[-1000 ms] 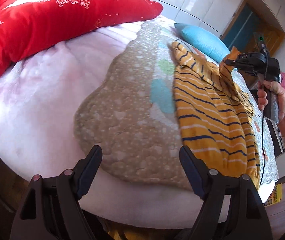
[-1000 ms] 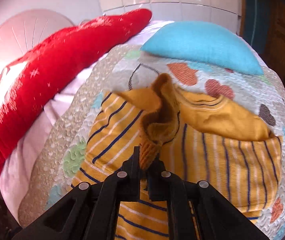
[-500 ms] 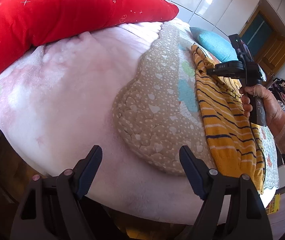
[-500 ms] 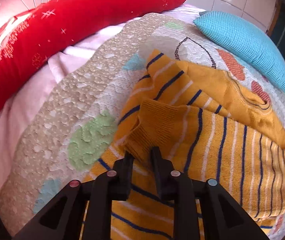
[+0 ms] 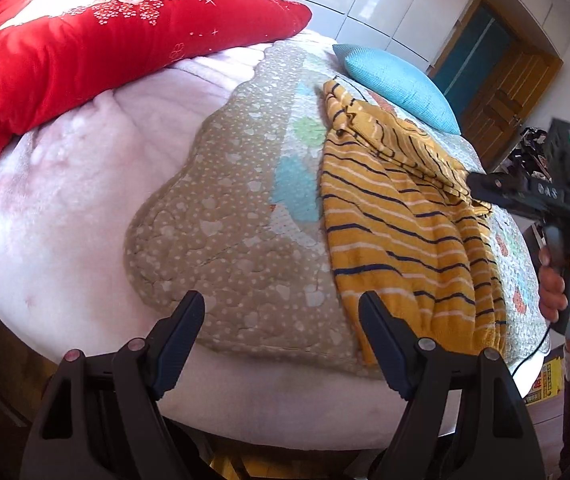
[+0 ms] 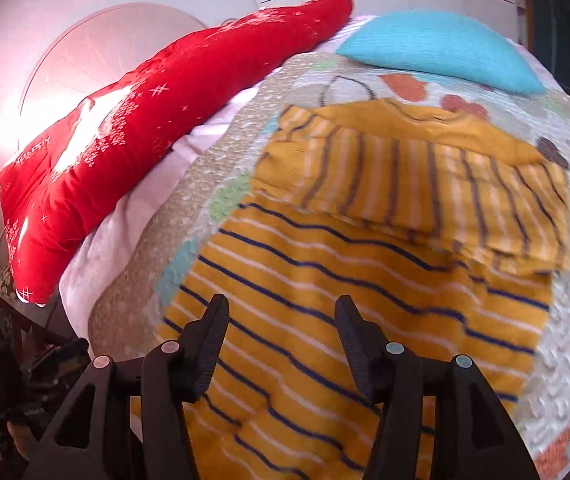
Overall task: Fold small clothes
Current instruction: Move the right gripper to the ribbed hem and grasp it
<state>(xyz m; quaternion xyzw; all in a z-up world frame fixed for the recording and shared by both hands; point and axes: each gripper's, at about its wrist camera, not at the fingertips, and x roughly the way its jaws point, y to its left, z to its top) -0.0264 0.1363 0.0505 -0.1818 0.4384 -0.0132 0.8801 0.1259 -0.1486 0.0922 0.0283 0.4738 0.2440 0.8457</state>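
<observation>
A small mustard-yellow sweater with navy and white stripes lies on a quilted mat on the bed. Its sleeves are folded across the chest. My left gripper is open and empty, held over the near edge of the mat, left of the sweater's hem. My right gripper is open and empty, just above the sweater's lower body. The right gripper's body also shows in the left wrist view, held at the sweater's right side.
The quilted mat with heart patterns lies on a pink blanket. A red pillow lies along the far left. A blue pillow lies beyond the sweater's collar. A wooden door stands behind the bed.
My right gripper has let go of the sleeve, which now lies across the chest, and has opened and drawn back toward the hem. The left gripper stayed open and shifted its view slightly.
</observation>
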